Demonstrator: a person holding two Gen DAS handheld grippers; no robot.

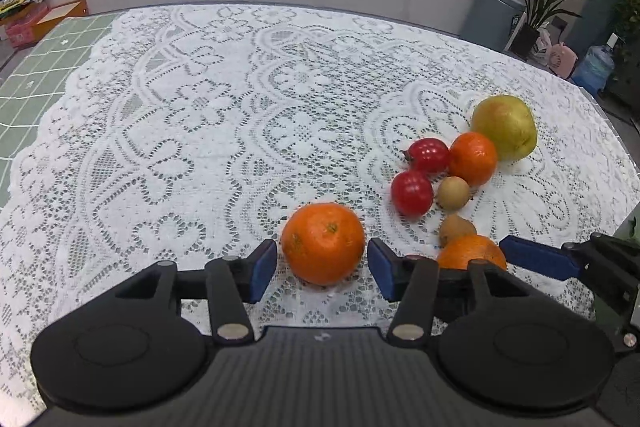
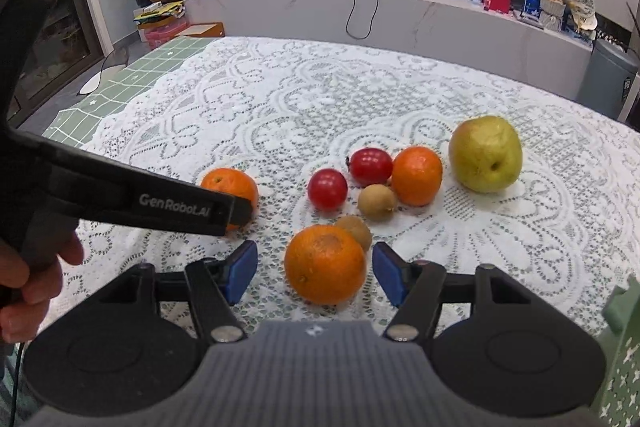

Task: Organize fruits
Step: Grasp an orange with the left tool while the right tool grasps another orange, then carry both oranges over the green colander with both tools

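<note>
So we've got both tools spread wide, each one straddling its own orange. The left tool has an orange sitting between its blue pads with a sliver of gap either side, nothing pinched yet. The right tool brackets the nearer orange, also not gripped. We'd guess the spread is just clearance before closing. That right-hand orange touches a kiwi behind it, so a squeeze could nudge it. The other fruits cluster near the pear. Loads of bare lace worktop on the left for sorting; the right edge is close.
</note>
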